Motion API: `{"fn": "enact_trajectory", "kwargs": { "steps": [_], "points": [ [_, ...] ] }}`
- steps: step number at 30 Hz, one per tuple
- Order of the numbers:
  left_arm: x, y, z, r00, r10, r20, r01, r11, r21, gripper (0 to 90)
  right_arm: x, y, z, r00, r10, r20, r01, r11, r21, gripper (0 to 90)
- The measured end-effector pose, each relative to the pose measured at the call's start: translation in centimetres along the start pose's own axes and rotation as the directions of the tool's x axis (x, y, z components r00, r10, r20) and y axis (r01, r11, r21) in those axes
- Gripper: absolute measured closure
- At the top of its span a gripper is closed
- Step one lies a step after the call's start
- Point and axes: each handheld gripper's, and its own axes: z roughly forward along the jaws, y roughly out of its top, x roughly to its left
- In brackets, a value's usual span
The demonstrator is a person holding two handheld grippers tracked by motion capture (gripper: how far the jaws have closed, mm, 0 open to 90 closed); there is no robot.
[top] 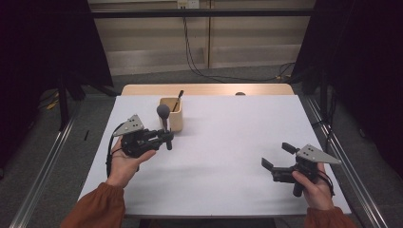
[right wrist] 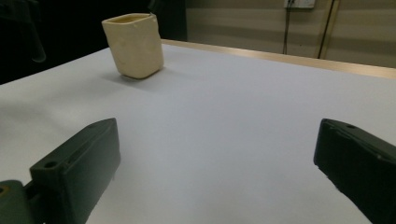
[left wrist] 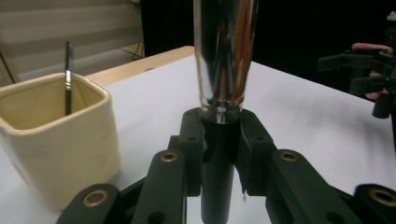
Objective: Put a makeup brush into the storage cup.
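On bench, left half: cream square cup (top: 171,114) near the back edge, thin dark stick (top: 178,100) leaning inside it.
Held thing: makeup brush (top: 164,121), rounded dark head up, shiny metal ferrule, black handle; upright, just in front of the cup, lifted off the bench.
Left gripper (top: 161,137): fingers (left wrist: 191,140) clenched on the black handle just below the ferrule, one pad each side.
Right gripper (top: 275,156): fingers (right wrist: 79,163) released, spread wide, bare bench between them; sits near the front right corner, well apart from cup and brush.
Writing: no brand, label or text readable on cup, brush or grippers.
Bench (top: 228,142): white top sheet, wood strip showing along the back edge.
Edges: cup stands close to the back edge of the white sheet; right hand (top: 313,185) close to the front and right edges.
Open room: wide bare stretch across the centre and right of the bench, between the two grippers.
Surround: metal rails along both sides of the bench, cables on the floor behind.
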Motion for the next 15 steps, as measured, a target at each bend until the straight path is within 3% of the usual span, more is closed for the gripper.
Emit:
{"fn": "enact_trajectory", "kwargs": {
  "steps": [7,13,15],
  "points": [
    [1.2,1.0,-0.6,0.9995,-0.009,-0.03,0.008,0.9996,-0.027,74.6,-0.7,-1.2,-1.5,0.9992,0.003,0.04,-0.003,1.0,0.004,0.0],
    [2.0,1.5,-0.6,0.9981,-0.013,-0.06,0.011,0.999,-0.043,74.6,-1.2,-1.7,-2.0,0.998,0.033,0.054,-0.032,0.9993,-0.021,0.0],
    [2.2,1.7,-0.4,0.9979,-0.017,-0.063,0.014,0.9985,-0.052,74.6,-1.2,-1.7,-2.0,0.998,0.024,0.058,-0.023,0.9993,-0.029,0.0]
  ]
}}
